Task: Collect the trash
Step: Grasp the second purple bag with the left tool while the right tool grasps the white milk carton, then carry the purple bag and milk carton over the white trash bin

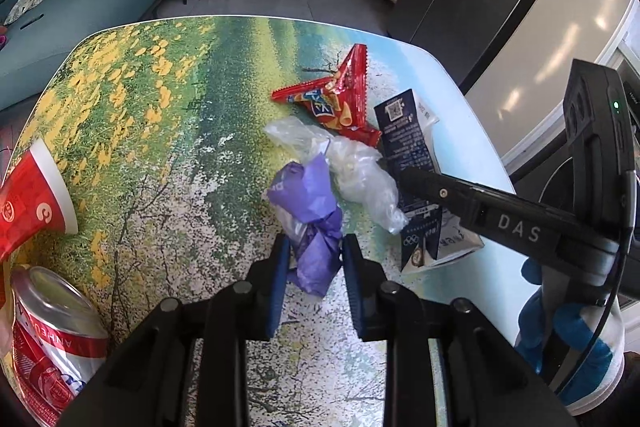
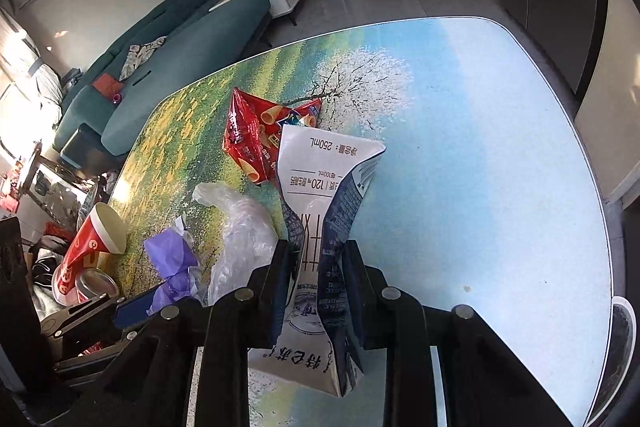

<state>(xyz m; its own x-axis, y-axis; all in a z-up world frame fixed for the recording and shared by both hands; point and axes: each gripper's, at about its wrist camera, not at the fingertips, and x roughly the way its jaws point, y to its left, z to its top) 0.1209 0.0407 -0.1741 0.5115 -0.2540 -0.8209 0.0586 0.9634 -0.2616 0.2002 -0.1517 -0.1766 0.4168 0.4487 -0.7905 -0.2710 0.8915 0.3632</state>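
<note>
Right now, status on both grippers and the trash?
Left gripper closed around purple wrapper. Right gripper pinching milk carton. Clear plastic bag touching both pieces; may drag.

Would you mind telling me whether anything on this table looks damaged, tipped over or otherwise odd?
Yes. The milk carton is crushed flat and pinched in the right gripper. The red paper cup lies on its side near the table's left edge, beside a can. I see no spilled liquid.

wrapper [image 1: 314, 239] left of bag [image 1: 360, 171], carton [image 1: 412, 143] right
</note>
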